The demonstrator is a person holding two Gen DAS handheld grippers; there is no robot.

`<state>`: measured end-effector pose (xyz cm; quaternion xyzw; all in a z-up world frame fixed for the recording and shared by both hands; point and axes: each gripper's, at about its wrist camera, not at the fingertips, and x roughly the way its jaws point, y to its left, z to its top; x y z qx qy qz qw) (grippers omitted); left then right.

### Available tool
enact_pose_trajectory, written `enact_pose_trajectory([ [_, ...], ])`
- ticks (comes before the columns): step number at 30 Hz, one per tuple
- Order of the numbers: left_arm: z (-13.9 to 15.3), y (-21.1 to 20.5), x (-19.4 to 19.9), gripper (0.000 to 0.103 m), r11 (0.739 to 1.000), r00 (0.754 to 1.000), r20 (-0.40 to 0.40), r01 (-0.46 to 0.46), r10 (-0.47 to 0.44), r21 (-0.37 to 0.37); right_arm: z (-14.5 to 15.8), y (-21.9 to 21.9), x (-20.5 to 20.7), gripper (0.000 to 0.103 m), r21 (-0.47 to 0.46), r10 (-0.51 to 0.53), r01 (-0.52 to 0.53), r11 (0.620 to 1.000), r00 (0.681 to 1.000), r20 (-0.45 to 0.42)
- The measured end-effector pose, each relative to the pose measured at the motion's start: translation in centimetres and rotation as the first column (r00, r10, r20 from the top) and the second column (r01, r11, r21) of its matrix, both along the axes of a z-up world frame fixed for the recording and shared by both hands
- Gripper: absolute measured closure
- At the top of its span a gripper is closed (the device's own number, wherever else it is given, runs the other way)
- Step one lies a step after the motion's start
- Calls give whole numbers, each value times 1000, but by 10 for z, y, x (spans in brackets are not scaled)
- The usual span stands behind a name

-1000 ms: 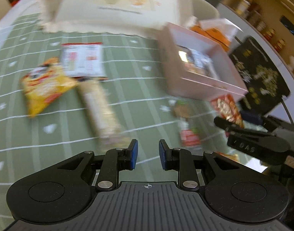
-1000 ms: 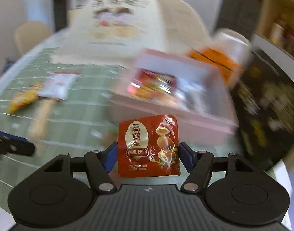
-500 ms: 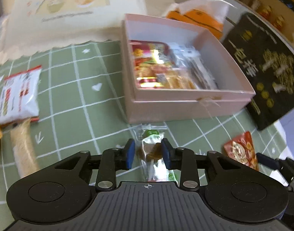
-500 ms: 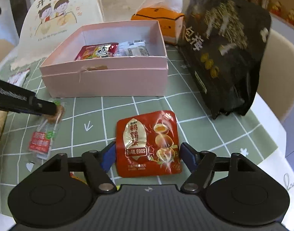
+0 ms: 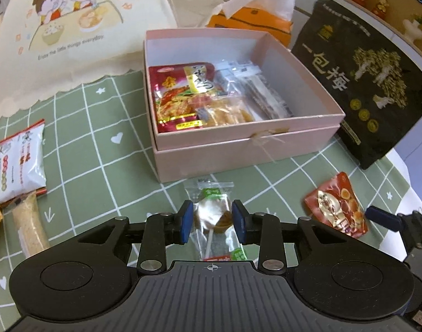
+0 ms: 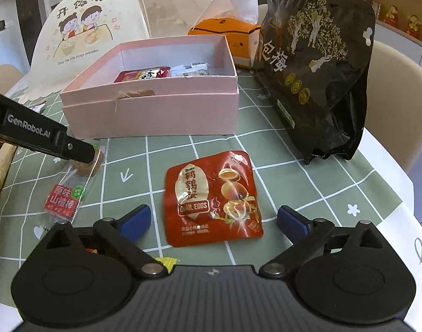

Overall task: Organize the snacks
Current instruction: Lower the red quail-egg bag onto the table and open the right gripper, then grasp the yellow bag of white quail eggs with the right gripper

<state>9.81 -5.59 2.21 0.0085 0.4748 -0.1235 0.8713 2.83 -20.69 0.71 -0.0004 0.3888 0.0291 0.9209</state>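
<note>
An open pink box (image 5: 238,149) (image 6: 155,110) holds several snack packets. My left gripper (image 5: 212,222) straddles a clear hawthorn-stick packet (image 5: 213,213) (image 6: 70,191) lying on the green checked cloth in front of the box; its blue pads stand at the packet's sides, a little apart. My right gripper (image 6: 213,218) is wide open, with the red quail eggs packet (image 6: 212,197) (image 5: 336,206) lying flat on the cloth between its fingers, touching neither.
A large black plum bag (image 6: 316,77) stands right of the box, an orange tissue box (image 6: 227,36) behind it. A white packet (image 5: 20,163), a beige stick packet (image 5: 28,221) and a yellow packet lie at the left. A cream illustrated cover (image 5: 67,27) stands at the back.
My right gripper has opened wide and let go of the quail eggs packet, which now lies on the cloth. My left gripper moved in over the hawthorn-stick packet by the box.
</note>
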Motion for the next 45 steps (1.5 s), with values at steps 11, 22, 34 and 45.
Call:
enact_pose_trajectory([
  [11, -13, -16, 0, 53, 996, 998, -9, 55, -55, 70, -2, 2, -5, 3, 2, -3, 3, 1000, 1000, 18],
  [22, -15, -8, -4, 56, 985, 990, 38, 132, -137, 109, 5, -5, 0, 3, 1, 84, -84, 996, 995, -58],
  [34, -8, 46, -80, 58, 996, 996, -51, 80, -79, 26, 24, -6, -69, 15, -56, 201, -206, 977, 975, -92],
  [45, -7, 84, -92, 58, 1000, 996, -86, -6, 4, -19, 29, 65, -74, 19, -192, 465, -460, 867, 885, -23],
])
